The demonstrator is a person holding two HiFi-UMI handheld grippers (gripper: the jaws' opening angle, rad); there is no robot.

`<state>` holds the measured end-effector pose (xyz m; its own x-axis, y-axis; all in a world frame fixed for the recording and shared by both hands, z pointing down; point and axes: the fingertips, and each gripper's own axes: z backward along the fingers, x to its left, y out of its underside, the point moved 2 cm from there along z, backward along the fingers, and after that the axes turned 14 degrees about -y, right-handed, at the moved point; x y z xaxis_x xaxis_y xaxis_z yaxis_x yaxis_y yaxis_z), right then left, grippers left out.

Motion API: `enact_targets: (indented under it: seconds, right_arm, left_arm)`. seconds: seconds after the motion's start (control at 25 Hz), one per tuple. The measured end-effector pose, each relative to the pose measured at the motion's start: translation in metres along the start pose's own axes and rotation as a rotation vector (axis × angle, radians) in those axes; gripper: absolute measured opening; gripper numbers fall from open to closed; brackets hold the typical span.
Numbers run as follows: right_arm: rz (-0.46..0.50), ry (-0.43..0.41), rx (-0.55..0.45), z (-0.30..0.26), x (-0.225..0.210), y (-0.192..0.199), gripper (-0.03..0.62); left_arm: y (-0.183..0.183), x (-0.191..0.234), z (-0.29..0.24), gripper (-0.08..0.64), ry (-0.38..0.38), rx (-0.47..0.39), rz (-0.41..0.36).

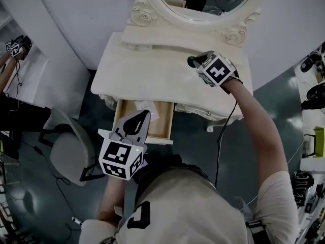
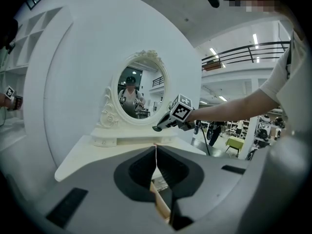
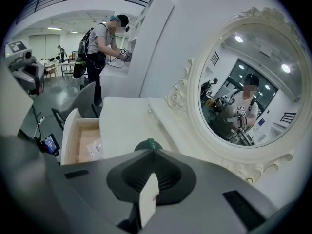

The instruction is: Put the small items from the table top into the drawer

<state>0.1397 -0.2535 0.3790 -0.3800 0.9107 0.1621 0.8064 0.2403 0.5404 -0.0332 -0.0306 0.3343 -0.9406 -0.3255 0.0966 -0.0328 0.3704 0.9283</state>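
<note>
The white dressing table takes up most of my head view, with the oval mirror at its back. Its drawer stands pulled out at the front, and a couple of clear packets lie inside.

My left gripper hangs over the drawer's front left. Its jaws are together with nothing between them, so I want it drawn aside to leave the opening free.

My right gripper is over the far right of the table top, close under the mirror, with its jaws closed right down. A small green item sits at the very tips and looks pinched there (only its rounded top shows, so I judge the hold to be slight).

To do this step well, I bring the right gripper across low and level toward the drawer, without rolling the wrist. I get the tips well inside the walls, beside the packets and not on them, and only then part the jaws.
</note>
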Motion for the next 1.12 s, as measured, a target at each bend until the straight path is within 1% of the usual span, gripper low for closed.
enact_targets:
  seconds: [0.24, 0.44, 0.56, 0.88, 1.12]
  right_arm:
    - [0.024, -0.025, -0.004, 0.006, 0.006, 0.014, 0.027]
    - [0.049, -0.027, -0.007, 0.009, 0.013, 0.025, 0.027]
    - [0.065, -0.037, -0.017, 0.008, 0.017, 0.025, 0.027]
    - [0.1, -0.066, -0.052, 0.01, 0.024, 0.023, 0.027]
    - [0.107, -0.106, -0.08, 0.015, 0.031, 0.032, 0.027]
  left_arm:
    - [-0.002, -0.016, 0.0, 0.057, -0.022, 0.006, -0.01]
    - [0.001, -0.033, -0.003, 0.057, -0.027, 0.01, -0.024]
    - [-0.005, -0.038, -0.002, 0.057, -0.039, 0.002, -0.042]
    - [-0.009, -0.051, 0.001, 0.057, -0.084, -0.001, -0.057]
    - [-0.008, -0.072, 0.002, 0.057, -0.105, 0.015, -0.071]
